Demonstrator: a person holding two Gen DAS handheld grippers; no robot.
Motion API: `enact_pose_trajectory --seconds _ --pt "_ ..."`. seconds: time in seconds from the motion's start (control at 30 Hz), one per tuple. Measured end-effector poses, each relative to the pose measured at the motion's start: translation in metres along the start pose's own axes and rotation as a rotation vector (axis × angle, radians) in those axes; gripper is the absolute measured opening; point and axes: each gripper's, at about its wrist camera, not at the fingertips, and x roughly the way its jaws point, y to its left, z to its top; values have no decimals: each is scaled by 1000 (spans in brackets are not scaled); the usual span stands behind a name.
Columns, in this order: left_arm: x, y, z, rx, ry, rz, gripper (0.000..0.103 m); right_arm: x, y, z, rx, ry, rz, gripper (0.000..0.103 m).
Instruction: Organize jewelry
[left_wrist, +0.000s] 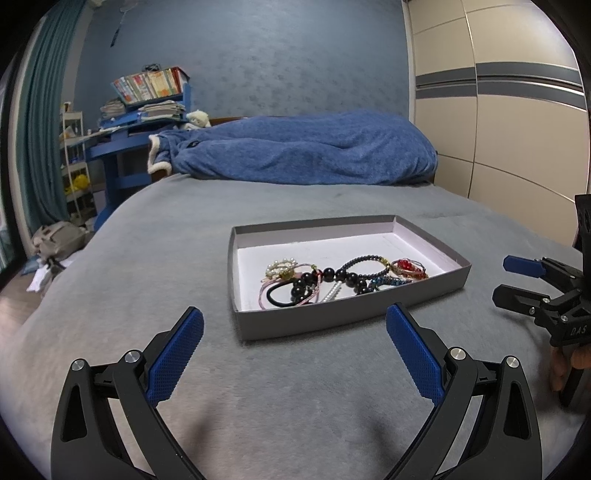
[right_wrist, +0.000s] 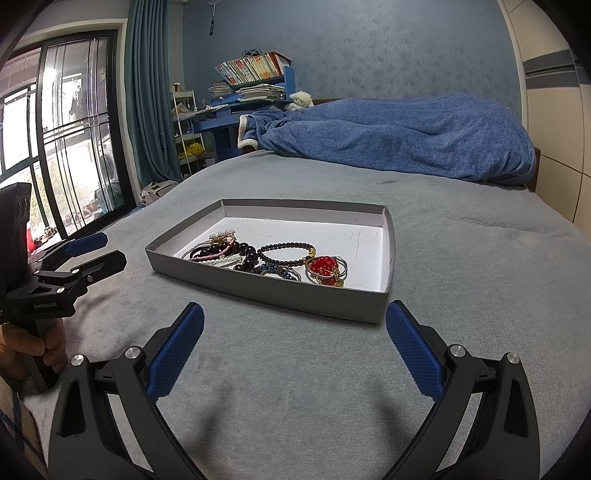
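A shallow grey cardboard box (left_wrist: 314, 326) with a white inside lies on the grey bedspread; it also shows in the right wrist view (right_wrist: 258, 291). In it lies a heap of jewelry: a black bead bracelet (left_wrist: 332, 275), a pearl piece (left_wrist: 280, 266), a red bead bracelet (left_wrist: 408, 267) (right_wrist: 325, 266), a black hair tie (left_wrist: 280, 297). My left gripper (left_wrist: 295, 321) is open and empty, just short of the box's near wall. My right gripper (right_wrist: 295, 317) is open and empty, near the box's right corner. Each gripper shows in the other's view, the right one (left_wrist: 517, 280) and the left one (right_wrist: 99, 251).
A rumpled blue blanket (left_wrist: 295, 151) lies across the far end of the bed. A blue desk with books (left_wrist: 147, 96) and a white rack stand at the far left. A wardrobe (left_wrist: 517, 110) is on the right, a window (right_wrist: 55, 129) on the left.
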Motion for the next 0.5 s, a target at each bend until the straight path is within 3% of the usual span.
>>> enact_pose_trajectory --seconds 0.5 --pt "0 -1 0 -1 1 -1 98 0 0 -1 2 1 2 97"
